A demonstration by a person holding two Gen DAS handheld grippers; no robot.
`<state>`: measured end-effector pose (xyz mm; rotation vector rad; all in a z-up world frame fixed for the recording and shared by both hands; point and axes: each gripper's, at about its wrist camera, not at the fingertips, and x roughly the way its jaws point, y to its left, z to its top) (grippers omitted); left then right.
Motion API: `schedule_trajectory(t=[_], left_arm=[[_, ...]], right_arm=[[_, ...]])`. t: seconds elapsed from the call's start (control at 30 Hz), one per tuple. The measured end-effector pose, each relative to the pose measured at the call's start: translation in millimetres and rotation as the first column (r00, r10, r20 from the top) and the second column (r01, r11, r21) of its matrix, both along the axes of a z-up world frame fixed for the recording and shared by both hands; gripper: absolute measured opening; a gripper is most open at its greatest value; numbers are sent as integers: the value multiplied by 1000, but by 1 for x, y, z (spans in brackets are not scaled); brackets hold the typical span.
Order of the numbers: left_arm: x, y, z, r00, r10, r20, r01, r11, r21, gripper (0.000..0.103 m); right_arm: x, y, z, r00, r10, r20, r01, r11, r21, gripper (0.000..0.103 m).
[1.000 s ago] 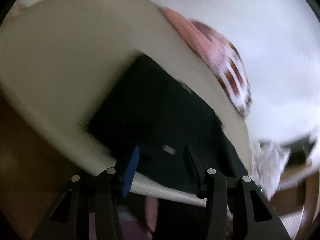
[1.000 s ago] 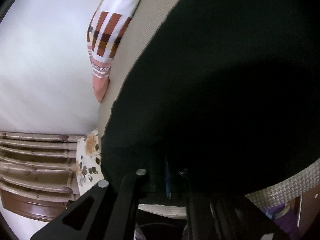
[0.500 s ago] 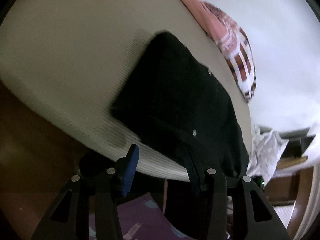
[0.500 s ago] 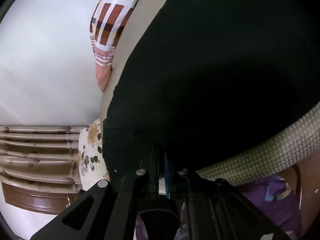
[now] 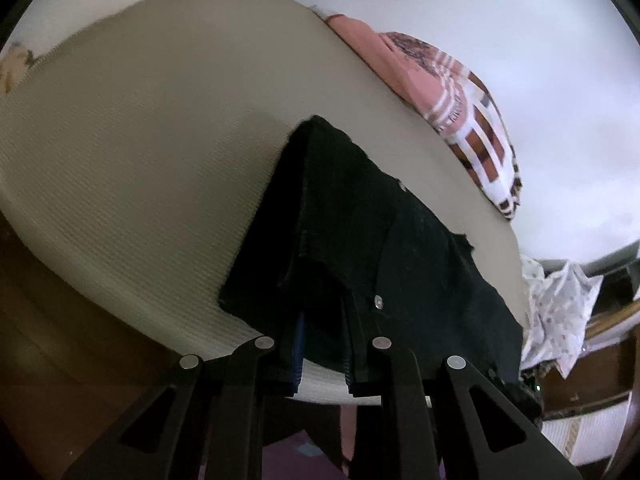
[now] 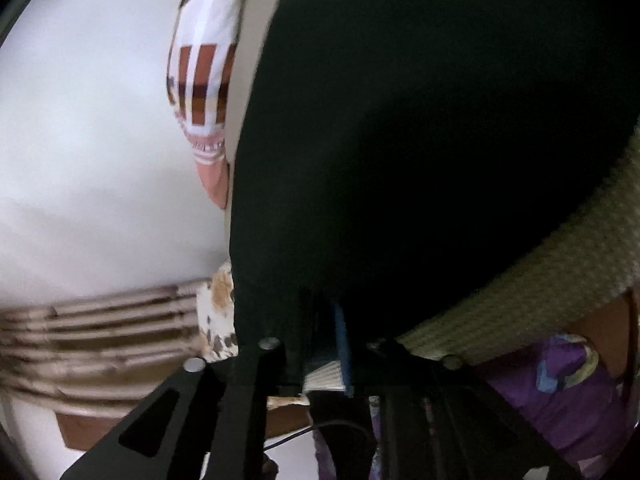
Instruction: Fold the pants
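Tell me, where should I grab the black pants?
Grab the black pants by their near edge, coming from the front of the mattress, where the left gripper pinches them. That edge reaches the mattress rim, so a finger slips under; farther in they lie flat.

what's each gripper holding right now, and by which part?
Left gripper: shut on the black pants at the near edge hanging off the mattress. Right gripper: jaws opening, the pants' near edge between them; grip uncertain.
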<state>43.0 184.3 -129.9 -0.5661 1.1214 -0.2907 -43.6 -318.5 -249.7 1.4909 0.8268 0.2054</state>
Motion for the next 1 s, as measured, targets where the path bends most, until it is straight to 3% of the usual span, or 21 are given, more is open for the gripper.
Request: schedule_trajectory(t=[0.17, 0.3, 0.4, 0.43, 0.5, 0.77, 0.83, 1.0], left_arm=[[4, -4, -17, 998, -34, -50, 37, 998, 58, 16], [1, 5, -31, 997, 5, -76, -2, 999, 33, 17], [-1, -2, -24, 999, -2, -53, 7, 997, 82, 17], [-2, -3, -21, 999, -2, -45, 6, 996, 90, 17], [-2, -4, -18, 999, -1, -37, 5, 996, 92, 17], [1, -4, -26, 998, -2, -61, 8, 995, 101, 17], [1, -5, -26, 998, -3, -56, 9, 994, 108, 17], [-1, -9, -24, 999, -13, -46, 20, 990, 142, 18]], right_arm=[[-4, -3, 6, 1000, 7, 18, -7, 1000, -5, 30], [-4, -3, 6, 1000, 2, 18, -2, 1000, -9, 30], [-6, -8, 3, 1000, -19, 16, 19, 1000, -5, 30], [-6, -9, 5, 1000, -24, 18, 24, 999, -21, 27], [-5, -9, 14, 1000, -9, 4, 10, 992, -125, 10], [-20, -3, 21, 1000, -5, -10, 3, 983, -182, 7], [-20, -7, 5, 1000, -17, -24, 14, 994, -111, 7], [-19, -16, 3, 1000, -12, 10, 12, 999, -32, 14]])
